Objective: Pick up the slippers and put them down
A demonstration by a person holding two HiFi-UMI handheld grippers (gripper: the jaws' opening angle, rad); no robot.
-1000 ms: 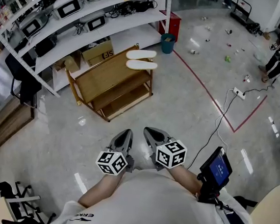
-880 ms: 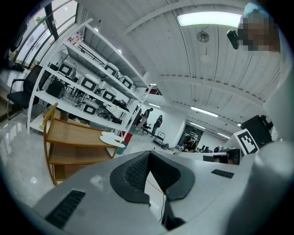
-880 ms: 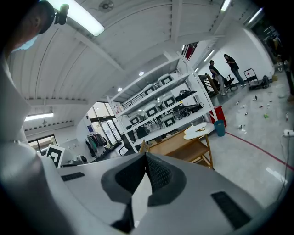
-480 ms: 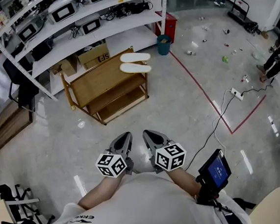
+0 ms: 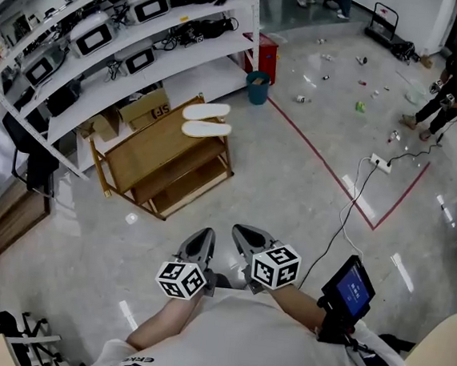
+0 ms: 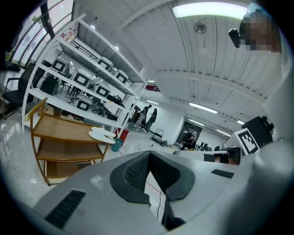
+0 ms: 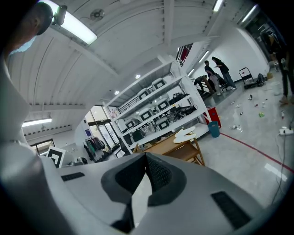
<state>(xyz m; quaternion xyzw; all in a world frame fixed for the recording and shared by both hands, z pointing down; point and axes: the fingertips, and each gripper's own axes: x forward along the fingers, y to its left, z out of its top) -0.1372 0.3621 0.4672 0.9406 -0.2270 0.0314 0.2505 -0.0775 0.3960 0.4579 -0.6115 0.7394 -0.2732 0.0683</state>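
Left tool and right tool are both clenched. Each gripper view shows its jaws pressed together at the tips, with nothing between them. Neither tool touches anything. They are held side by side, just apart, low in front of the person. Both point across the pale floor toward a wooden rack.

The slippers are a white pair lying side by side on the top tier of that rack, at the end nearest a teal bin. They are well apart from both tools. In the left gripper view they show as two flat white soles at the rack's right-hand edge.

The teal bin stands upright on the floor just past the rack, beside the corner post of the white shelving. What it holds cannot be made out. A red cabinet stands just behind the bin. A cardboard box sits at the bottom of the shelving, behind the rack, and its contents are hidden. The upper shelves carry screen-fronted devices and tangled cables.

A red line runs across the floor to the right of the rack.
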